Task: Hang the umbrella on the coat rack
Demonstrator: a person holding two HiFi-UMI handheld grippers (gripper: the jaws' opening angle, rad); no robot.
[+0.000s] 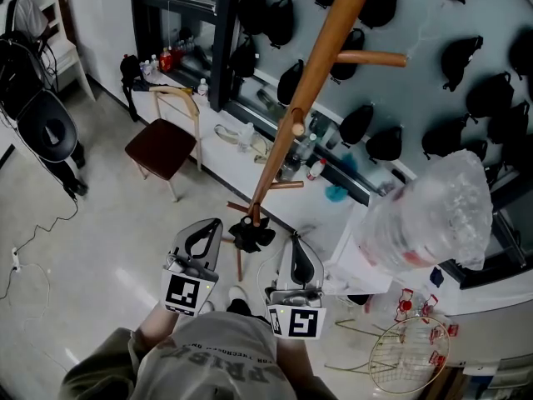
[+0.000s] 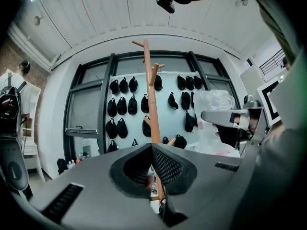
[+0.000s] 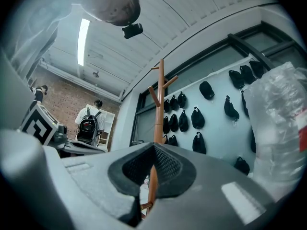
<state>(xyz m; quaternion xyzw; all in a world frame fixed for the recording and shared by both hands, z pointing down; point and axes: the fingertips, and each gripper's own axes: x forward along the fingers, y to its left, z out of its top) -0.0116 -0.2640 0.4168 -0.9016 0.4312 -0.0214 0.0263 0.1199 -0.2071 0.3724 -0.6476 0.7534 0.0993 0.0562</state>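
Facing the coat rack (image 1: pixel 314 77), left gripper (image 1: pixel 212 226) and right gripper (image 1: pixel 294 240) are shut, empty; the dark bundle (image 1: pixel 251 235) at its foot may be the umbrella, hung or waiting.

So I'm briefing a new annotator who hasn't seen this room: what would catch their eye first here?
The tall wooden coat rack cuts diagonally up the middle of the head view. Behind it a pale wall is dotted with black caps, and a big clear plastic bag bulks at the right. At the bottom, the left gripper and right gripper face the rack's foot, both shut and empty.
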